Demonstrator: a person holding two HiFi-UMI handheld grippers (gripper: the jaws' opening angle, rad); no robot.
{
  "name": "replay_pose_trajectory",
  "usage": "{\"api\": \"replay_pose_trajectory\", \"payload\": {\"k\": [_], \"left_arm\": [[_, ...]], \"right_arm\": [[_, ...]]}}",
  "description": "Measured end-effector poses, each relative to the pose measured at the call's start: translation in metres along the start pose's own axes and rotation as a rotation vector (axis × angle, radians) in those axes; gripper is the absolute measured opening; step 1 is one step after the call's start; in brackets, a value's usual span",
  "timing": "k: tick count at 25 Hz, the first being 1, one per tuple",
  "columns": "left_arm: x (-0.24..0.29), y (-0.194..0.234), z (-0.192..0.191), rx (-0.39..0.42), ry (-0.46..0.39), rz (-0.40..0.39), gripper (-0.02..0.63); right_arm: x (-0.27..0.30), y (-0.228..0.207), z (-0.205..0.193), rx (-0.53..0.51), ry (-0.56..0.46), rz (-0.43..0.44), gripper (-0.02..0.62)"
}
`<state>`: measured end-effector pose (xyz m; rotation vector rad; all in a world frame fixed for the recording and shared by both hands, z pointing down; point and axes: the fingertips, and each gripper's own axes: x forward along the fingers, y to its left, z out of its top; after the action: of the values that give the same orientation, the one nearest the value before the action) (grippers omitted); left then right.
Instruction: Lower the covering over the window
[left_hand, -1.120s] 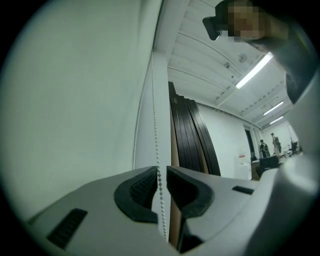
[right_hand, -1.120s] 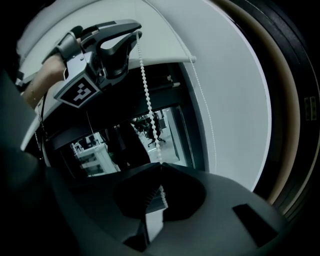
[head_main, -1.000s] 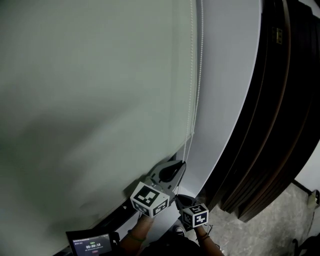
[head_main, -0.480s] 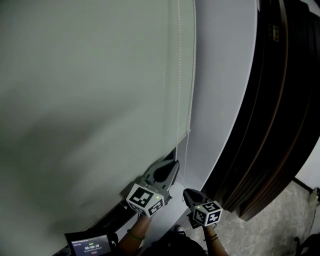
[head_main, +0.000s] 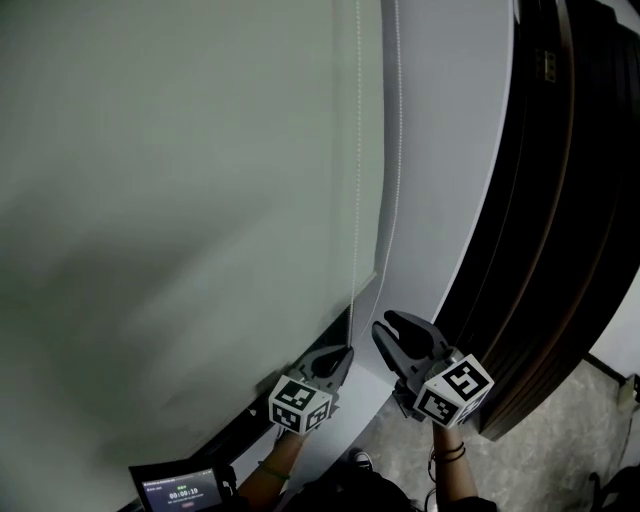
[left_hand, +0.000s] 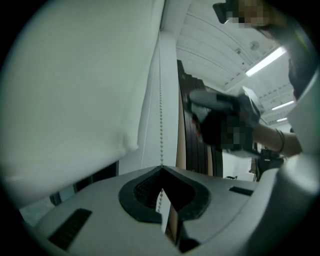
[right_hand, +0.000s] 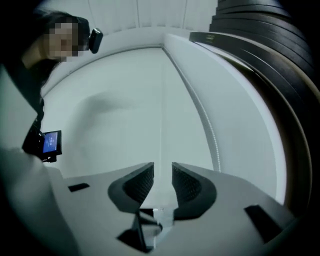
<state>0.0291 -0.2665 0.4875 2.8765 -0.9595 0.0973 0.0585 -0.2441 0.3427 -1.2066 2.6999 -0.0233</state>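
Note:
The pale roller blind (head_main: 180, 200) hangs over the window, its lower corner (left_hand: 125, 145) just above a dark gap. Two strands of the bead chain (head_main: 357, 200) run down its right edge. My left gripper (head_main: 347, 352) is shut on the left strand, and the beads (left_hand: 161, 125) run straight into its closed tips (left_hand: 161, 167). My right gripper (head_main: 390, 325) is held up beside it on the right. Its jaws have just been opening and stand open (right_hand: 162, 170) with nothing pressed between them. The beaded strand (right_hand: 209, 130) passes to their right.
A white wall strip (head_main: 440, 150) borders the blind on the right. Beyond it stand dark stacked slats (head_main: 540, 250). A small lit screen (head_main: 180, 490) sits at the bottom left, by the dark sill (head_main: 240, 425). Speckled floor (head_main: 580, 430) shows at the lower right.
My right gripper has come up from low beside the left one and its jaws have spread apart. My left gripper has gone down, still shut on the chain.

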Motion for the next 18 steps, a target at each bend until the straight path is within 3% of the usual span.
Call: {"api": "replay_pose_trajectory", "payload": {"k": [5,9,13,15,18], "left_arm": [[0.001,-0.004,-0.091,-0.037,0.233,-0.010,0.002],[-0.014,-0.013,-0.156,-0.091,0.375,-0.017,0.002],[-0.016,-0.020,-0.169,-0.114,0.397,-0.020,0.002],[-0.014,-0.016,-0.170,-0.114,0.396,-0.021,0.002],[-0.018,-0.014,-0.171,-0.152,0.388,-0.035,0.002]], "right_arm": [[0.035,0.013,0.042,-0.131,-0.011,0.046,0.114],[0.060,0.013,0.043,-0.111,0.003,0.018,0.114],[0.064,0.015,0.055,-0.056,-0.057,-0.014,0.110],[0.064,0.015,0.056,-0.059,-0.079,-0.032,0.025],[0.063,0.015,0.054,-0.039,-0.098,-0.043,0.021]]}}
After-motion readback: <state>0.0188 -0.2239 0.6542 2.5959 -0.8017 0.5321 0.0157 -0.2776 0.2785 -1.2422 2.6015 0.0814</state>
